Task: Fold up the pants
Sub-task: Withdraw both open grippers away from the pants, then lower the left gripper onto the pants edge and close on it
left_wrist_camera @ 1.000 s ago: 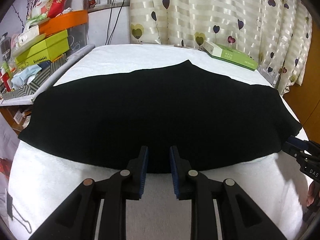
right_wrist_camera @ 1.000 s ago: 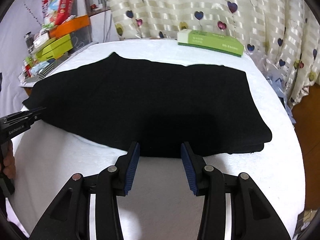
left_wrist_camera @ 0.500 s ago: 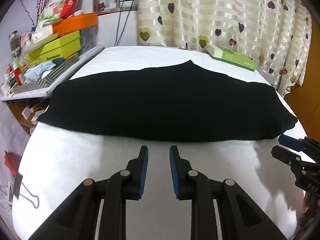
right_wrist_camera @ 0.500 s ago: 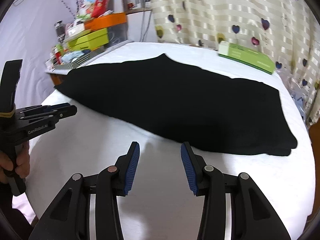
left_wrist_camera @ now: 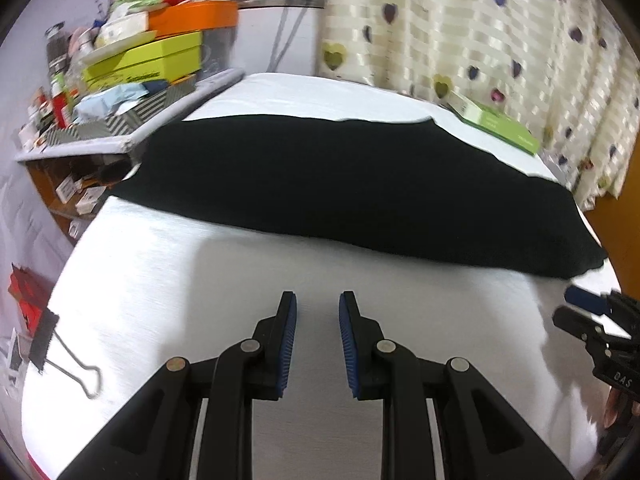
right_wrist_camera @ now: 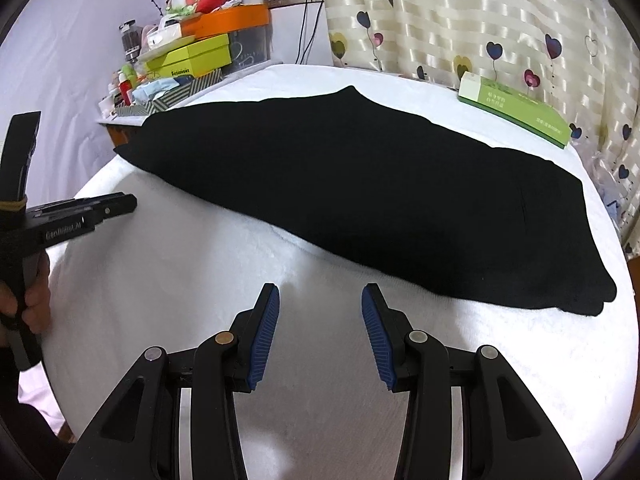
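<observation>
Both tongs [left_wrist_camera: 317,304] [right_wrist_camera: 320,296] parted, empty | black pants [right_wrist_camera: 360,196] flat | folds indiscernible

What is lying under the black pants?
The black pants lie flat on a white cloth that covers the table. What is beneath the cloth, and any folded layers inside the pants, cannot be seen.

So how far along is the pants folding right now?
Done: the black pants lie flat on the white-covered table as one long strip, seemingly already folded lengthwise. In hand: nothing; the left gripper and right gripper are both open over bare cloth, short of the near edge. Left: probably folding the strip across its length into a compact stack.
</observation>
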Action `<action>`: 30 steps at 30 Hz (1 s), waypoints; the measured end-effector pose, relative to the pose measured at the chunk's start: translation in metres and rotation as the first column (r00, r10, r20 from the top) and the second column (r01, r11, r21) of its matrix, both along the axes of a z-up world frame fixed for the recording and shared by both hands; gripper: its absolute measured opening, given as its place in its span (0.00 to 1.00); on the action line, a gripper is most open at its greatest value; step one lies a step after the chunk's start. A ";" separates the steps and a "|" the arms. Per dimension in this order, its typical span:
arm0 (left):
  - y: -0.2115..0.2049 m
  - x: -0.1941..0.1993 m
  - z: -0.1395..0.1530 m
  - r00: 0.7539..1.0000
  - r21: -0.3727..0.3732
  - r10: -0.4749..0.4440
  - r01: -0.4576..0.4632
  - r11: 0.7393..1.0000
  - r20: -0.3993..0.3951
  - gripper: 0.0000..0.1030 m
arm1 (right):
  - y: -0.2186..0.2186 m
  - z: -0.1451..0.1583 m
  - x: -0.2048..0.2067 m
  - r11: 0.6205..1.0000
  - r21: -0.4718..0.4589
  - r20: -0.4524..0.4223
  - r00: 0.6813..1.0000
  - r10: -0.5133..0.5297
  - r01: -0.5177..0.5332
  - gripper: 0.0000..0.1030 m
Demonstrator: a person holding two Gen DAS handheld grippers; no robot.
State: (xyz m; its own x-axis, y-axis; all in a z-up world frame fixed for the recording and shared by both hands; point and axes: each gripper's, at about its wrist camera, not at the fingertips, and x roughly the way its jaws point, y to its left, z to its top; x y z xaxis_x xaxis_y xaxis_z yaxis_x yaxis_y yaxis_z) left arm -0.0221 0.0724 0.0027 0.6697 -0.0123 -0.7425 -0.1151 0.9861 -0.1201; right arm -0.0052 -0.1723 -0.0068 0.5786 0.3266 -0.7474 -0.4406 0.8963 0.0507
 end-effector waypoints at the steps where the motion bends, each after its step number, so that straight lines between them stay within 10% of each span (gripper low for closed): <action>1: 0.008 0.001 0.001 1.000 -0.013 0.018 -0.018 1.000 0.006 0.23 | 0.001 0.000 0.000 1.000 -0.001 0.002 1.000 0.001 -0.001 0.43; 9: 0.072 0.005 0.005 0.983 -0.087 0.180 -0.176 0.980 0.036 0.36 | 0.010 0.009 0.010 1.000 0.001 0.031 0.999 0.022 -0.022 0.43; 30: 0.139 0.044 -0.007 0.963 -0.229 0.268 -0.261 0.938 0.000 0.47 | 0.019 0.016 0.037 1.000 0.007 0.057 0.998 0.012 -0.012 0.43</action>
State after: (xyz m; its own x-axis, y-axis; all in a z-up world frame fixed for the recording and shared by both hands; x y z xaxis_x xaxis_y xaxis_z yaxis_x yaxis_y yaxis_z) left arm 0.0222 0.2114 -0.0040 0.6942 0.0046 -0.7198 -0.3609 0.8674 -0.3426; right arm 0.0320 -0.1536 0.0090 0.6164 0.3389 -0.7108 -0.4538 0.8906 0.0312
